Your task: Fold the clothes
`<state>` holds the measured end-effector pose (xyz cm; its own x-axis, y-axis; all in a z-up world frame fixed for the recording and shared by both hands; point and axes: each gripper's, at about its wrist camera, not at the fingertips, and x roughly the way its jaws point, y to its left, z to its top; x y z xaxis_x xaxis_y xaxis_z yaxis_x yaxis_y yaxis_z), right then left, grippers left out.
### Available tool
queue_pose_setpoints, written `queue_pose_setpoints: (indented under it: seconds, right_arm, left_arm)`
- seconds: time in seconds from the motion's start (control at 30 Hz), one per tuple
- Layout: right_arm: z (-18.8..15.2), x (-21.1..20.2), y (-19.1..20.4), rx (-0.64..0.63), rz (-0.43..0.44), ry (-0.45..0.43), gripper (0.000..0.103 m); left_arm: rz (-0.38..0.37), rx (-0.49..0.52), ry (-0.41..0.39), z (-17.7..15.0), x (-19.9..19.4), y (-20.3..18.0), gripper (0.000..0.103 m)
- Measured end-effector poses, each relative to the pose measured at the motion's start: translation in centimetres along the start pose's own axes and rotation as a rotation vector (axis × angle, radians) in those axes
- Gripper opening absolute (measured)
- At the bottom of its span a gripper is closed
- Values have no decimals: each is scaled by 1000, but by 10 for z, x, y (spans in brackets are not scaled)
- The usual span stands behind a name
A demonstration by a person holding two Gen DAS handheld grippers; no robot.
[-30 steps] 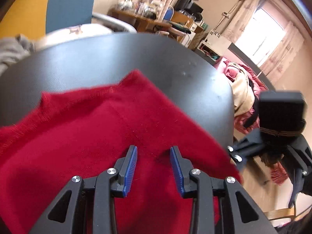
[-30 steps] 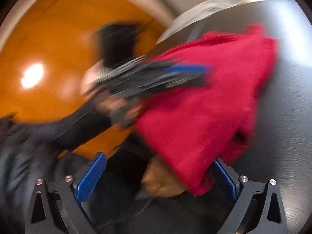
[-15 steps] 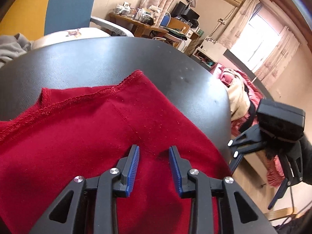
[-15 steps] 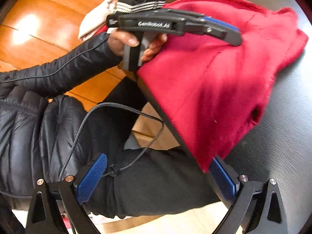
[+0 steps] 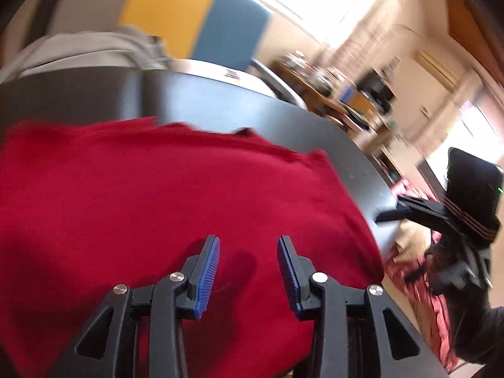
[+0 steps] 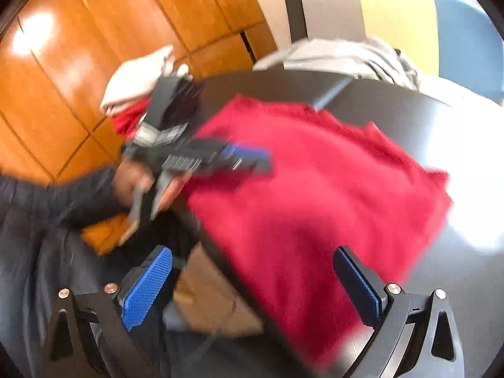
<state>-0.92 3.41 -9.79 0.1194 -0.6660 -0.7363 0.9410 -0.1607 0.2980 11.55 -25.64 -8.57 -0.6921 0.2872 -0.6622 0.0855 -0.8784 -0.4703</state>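
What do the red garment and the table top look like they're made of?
Red garment: probably a soft knit, wool or fleece; matte, fuzzy surface, though blur hides the weave. Table top: dark, smooth, perhaps laminate or coated board; it shows a soft window glare.

Left gripper fingers parted, nothing between, held in bare hand, dark sleeve. Right gripper fingers spread wide, nothing clamped.

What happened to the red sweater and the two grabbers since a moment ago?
The left gripper swung toward the left over the red sweater, so more grey clothes show behind the table. The right gripper rose and now looks across the sweater. Nothing was grabbed or dropped. Both sets of fingers stayed open, and the sweater stayed flat on the table.
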Motion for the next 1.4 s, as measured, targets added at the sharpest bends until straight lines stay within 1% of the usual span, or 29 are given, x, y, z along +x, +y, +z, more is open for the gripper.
queue_pose_setpoints:
  seconds: [0.1,0.17,0.23,0.33,0.4,0.47,0.6,0.67,0.7,0.73,0.8,0.83,0.87,0.9,1.0,1.03,1.1,1.2,1.27,1.33,1.4]
  right_arm:
    - [31,44,9,-4,-70,-39,103]
    - [40,76,13,-43,-152,-10,103]
    - [49,108,17,-87,-238,25,103]
    - [50,134,8,-103,-262,6,103]
    - [45,132,0,-89,-224,-46,103]
    - [42,129,-4,-61,-186,-77,103]
    - [40,127,-9,-20,-133,-105,103]
    - [39,127,-11,-15,-128,-109,103]
    - [38,127,-10,-17,-131,-110,103]
    - [37,127,-9,-20,-136,-111,103]
    - [37,128,-8,-29,-149,-108,103]
    - [37,128,-8,-33,-153,-108,103]
    - [37,127,-8,-33,-152,-110,103]
    - [37,127,-9,-31,-150,-113,103]
    - [36,125,-11,-24,-129,-123,103]
    - [35,124,-13,-20,-116,-127,103]
    - [35,123,-15,-11,-98,-135,103]
    - [34,121,-17,1,-82,-144,103]
    - [33,121,-18,6,-77,-149,103]
    - [33,120,-19,12,-72,-154,103]
    - [33,119,-20,20,-66,-158,103]
  left_arm:
    - [63,-61,-77,-21,-49,28,38]
    - [122,-117,-135,-37,-84,52,38]
    - [159,-179,-172,-54,-114,78,39]
    - [184,-249,-180,-77,-138,110,40]
    - [180,-276,-170,-88,-142,122,40]
    - [126,-290,-161,-95,-139,126,41]
    - [54,-256,-104,-94,-113,122,41]
    - [7,-242,-70,-95,-100,120,39]
    - [-1,-235,-62,-95,-98,118,38]
    - [-6,-236,-59,-94,-98,117,37]
    - [-15,-250,-57,-94,-100,119,14]
    - [-18,-251,-53,-94,-104,120,13]
    - [-19,-248,-47,-95,-107,120,10]
    - [-9,-227,-36,-96,-110,117,8]
    - [72,-128,43,-102,-97,109,7]
    - [72,-128,43,-105,-95,110,7]
    - [41,-180,39,-104,-97,117,7]
    - [47,-206,16,-101,-103,116,10]
    - [43,-231,-21,-94,-110,115,11]
    - [26,-248,-79,-82,-117,111,17]
    - [27,-225,-131,-66,-118,101,19]
